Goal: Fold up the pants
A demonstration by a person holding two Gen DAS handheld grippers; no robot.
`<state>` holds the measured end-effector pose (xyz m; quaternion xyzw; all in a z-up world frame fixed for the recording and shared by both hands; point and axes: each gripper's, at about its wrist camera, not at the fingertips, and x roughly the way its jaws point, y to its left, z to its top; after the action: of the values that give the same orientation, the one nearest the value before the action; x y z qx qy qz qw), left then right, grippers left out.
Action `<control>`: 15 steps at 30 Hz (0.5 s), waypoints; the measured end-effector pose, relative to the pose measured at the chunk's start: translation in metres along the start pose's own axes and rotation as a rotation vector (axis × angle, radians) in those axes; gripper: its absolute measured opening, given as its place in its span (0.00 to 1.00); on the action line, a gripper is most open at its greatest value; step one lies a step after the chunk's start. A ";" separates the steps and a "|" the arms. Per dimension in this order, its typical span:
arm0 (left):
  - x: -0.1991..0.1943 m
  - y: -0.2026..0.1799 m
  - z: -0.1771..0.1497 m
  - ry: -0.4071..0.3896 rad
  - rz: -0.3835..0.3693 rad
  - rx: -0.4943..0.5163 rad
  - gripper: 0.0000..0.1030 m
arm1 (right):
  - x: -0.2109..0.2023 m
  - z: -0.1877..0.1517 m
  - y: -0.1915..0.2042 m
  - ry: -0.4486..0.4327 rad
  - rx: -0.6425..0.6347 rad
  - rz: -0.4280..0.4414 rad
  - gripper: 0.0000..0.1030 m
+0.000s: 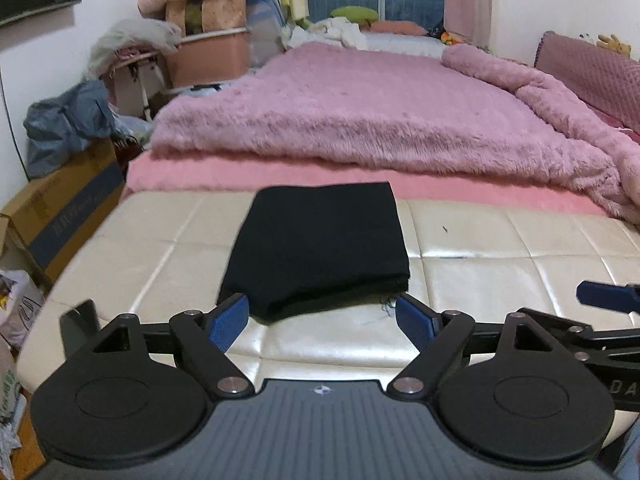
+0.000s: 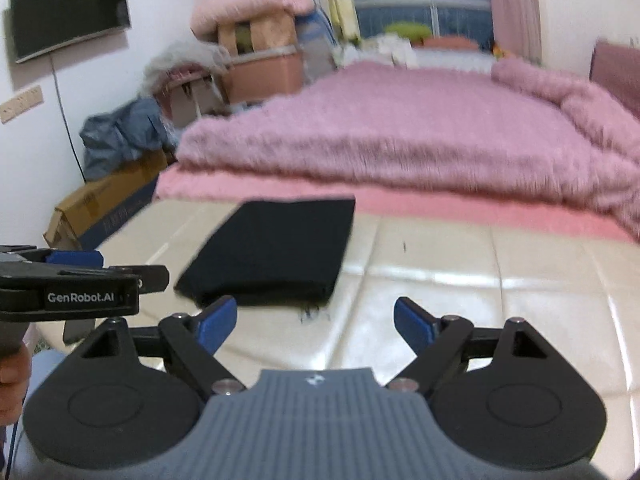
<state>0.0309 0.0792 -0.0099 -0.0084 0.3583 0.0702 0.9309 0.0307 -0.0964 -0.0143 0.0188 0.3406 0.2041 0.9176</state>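
The black pants (image 1: pixel 318 248) lie folded into a flat rectangle on the cream padded bench (image 1: pixel 500 248). My left gripper (image 1: pixel 322 322) is open and empty, its blue fingertips just short of the pants' near edge. In the right wrist view the pants (image 2: pixel 272 252) lie ahead and to the left. My right gripper (image 2: pixel 316 324) is open and empty above the bench (image 2: pixel 460 280), near the pants' front right corner. The left gripper also shows at the left of the right wrist view (image 2: pixel 72 258). A right fingertip (image 1: pixel 600 296) shows at the right of the left wrist view.
A bed with a fluffy pink blanket (image 1: pixel 360 120) runs behind the bench. A cardboard box (image 1: pixel 68 208) with blue clothing on it stands to the left. Piled bedding and a pink bin (image 1: pixel 208 40) stand at the back left. A TV (image 2: pixel 68 12) hangs on the wall.
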 end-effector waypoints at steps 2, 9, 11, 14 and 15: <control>0.005 -0.001 -0.003 0.015 0.006 0.006 0.94 | 0.009 -0.004 -0.003 0.024 0.007 -0.015 0.79; 0.018 -0.006 -0.006 0.053 0.006 0.023 0.94 | 0.031 -0.007 -0.008 0.077 -0.005 -0.036 0.79; 0.019 -0.007 -0.007 0.058 0.008 0.026 0.94 | 0.034 -0.008 -0.010 0.085 -0.001 -0.033 0.79; 0.018 -0.008 -0.008 0.060 0.003 0.027 0.94 | 0.035 -0.009 -0.012 0.095 0.006 -0.028 0.79; 0.017 -0.008 -0.007 0.059 0.003 0.028 0.94 | 0.036 -0.009 -0.012 0.096 0.008 -0.026 0.79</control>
<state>0.0393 0.0731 -0.0268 0.0030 0.3866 0.0661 0.9199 0.0537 -0.0943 -0.0452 0.0080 0.3853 0.1914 0.9027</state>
